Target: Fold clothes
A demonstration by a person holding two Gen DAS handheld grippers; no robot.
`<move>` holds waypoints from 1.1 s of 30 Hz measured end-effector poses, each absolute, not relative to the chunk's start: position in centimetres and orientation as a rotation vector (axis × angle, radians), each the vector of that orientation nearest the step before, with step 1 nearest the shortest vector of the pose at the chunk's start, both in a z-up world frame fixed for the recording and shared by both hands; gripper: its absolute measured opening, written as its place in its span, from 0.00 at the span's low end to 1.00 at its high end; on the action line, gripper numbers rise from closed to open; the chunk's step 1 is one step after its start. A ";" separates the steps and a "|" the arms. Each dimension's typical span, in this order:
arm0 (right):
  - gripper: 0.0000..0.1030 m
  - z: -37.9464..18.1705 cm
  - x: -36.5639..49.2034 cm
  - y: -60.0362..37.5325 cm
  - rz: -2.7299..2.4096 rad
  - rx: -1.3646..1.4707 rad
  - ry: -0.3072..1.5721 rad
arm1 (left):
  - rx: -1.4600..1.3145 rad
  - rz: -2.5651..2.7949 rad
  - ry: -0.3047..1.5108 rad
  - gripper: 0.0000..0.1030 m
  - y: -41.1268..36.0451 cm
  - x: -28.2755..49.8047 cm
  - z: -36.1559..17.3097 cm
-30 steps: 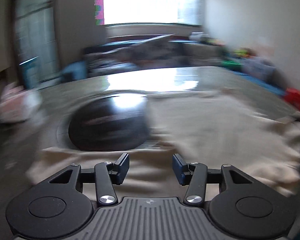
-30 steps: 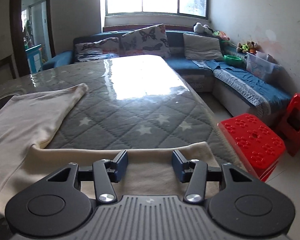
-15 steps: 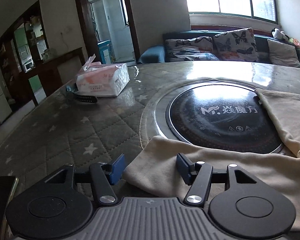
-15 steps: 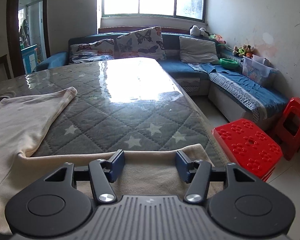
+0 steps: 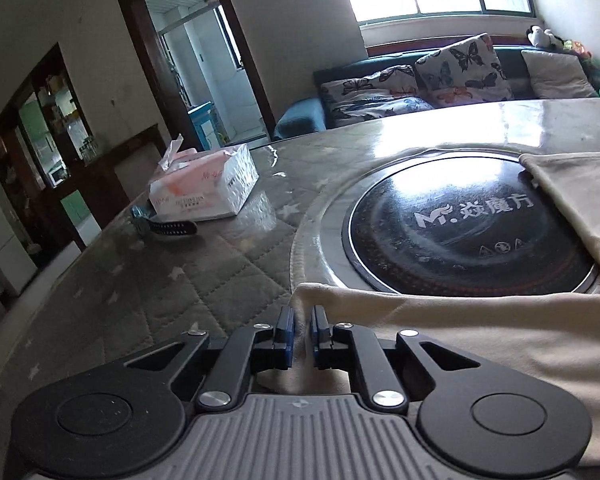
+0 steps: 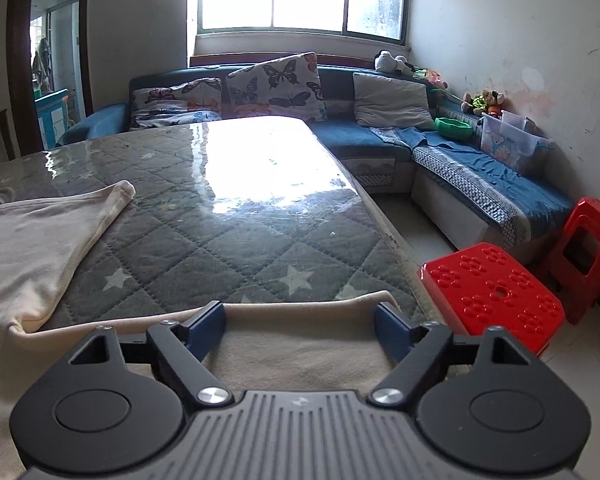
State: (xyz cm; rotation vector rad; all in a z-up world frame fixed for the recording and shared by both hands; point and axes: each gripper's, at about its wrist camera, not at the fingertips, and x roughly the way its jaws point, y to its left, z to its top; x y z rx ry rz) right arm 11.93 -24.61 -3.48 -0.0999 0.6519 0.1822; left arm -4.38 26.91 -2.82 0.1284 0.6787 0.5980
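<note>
Our left gripper has its jaws pinched nearly together on the near left corner of the cream garment, which lies spread on the quilted table and partly over the round black cooktop. Our right gripper hovers with its jaws spread wide above the garment's near right edge, holding nothing. A tissue pack sits further left.

Cream fabric garment; grey quilted table cover with white stars; black round glass hob, white lettering; red plastic stools; butterfly-print cushions.
</note>
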 end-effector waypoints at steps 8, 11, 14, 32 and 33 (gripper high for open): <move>0.83 -2.0 9.5 -25.1 0.222 -0.108 0.628 | 0.088 0.619 0.669 0.30 27.5 -5.5 -2.0; 0.83 -1.5 8.1 -24.9 0.260 -0.126 0.625 | 0.087 0.623 0.664 0.31 27.0 -5.9 -1.5; 0.85 -1.8 7.3 -24.5 0.285 -0.158 0.631 | 0.089 0.596 0.647 0.36 25.8 -6.3 -0.8; 0.90 -3.0 6.1 -27.4 0.179 -0.123 0.653 | 0.098 -0.023 0.581 0.46 7.5 -2.3 2.2; 0.90 -3.0 6.1 -27.6 0.171 -0.121 0.650 | 0.109 -0.057 0.580 0.45 6.2 -1.8 2.2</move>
